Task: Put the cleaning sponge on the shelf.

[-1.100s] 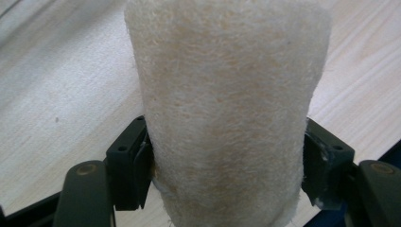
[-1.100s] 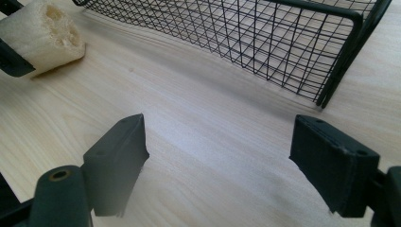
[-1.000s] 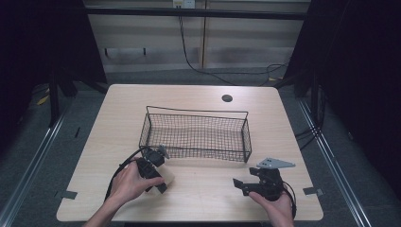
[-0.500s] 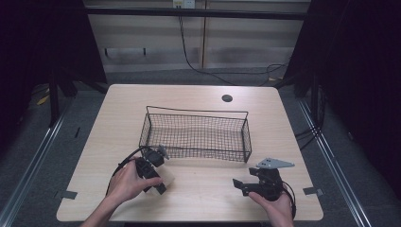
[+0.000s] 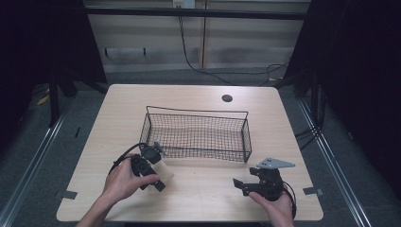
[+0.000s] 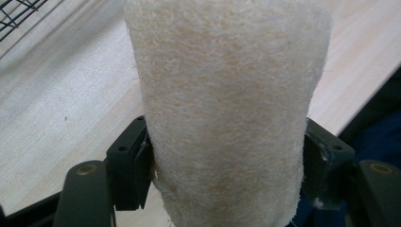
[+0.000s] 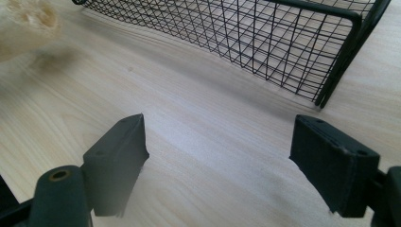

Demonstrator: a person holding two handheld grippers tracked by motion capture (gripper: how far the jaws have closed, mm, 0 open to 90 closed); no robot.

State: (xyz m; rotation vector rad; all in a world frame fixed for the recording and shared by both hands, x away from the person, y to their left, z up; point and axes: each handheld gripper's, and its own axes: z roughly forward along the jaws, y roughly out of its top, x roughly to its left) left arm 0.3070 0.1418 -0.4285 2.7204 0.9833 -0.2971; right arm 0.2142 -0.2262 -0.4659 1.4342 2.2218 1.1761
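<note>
Two grippers low over table. Left gripper (image 5: 158,182) clamps a loofah sponge (image 6: 227,109) between its jaws. Right gripper (image 7: 222,161) gapes wide, nothing held. Carry step likely; next: lift sponge over wire basket (image 5: 198,137) rim ahead, release.

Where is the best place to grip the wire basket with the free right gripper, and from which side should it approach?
Probably the thick top rim of the wire basket at its right end, coming from above with one jaw inside and one outside the wall. The rim bar is solid, while the mesh is thin and gives less purchase. The right gripper is open, sits close to that corner, and nothing lies between.
</note>
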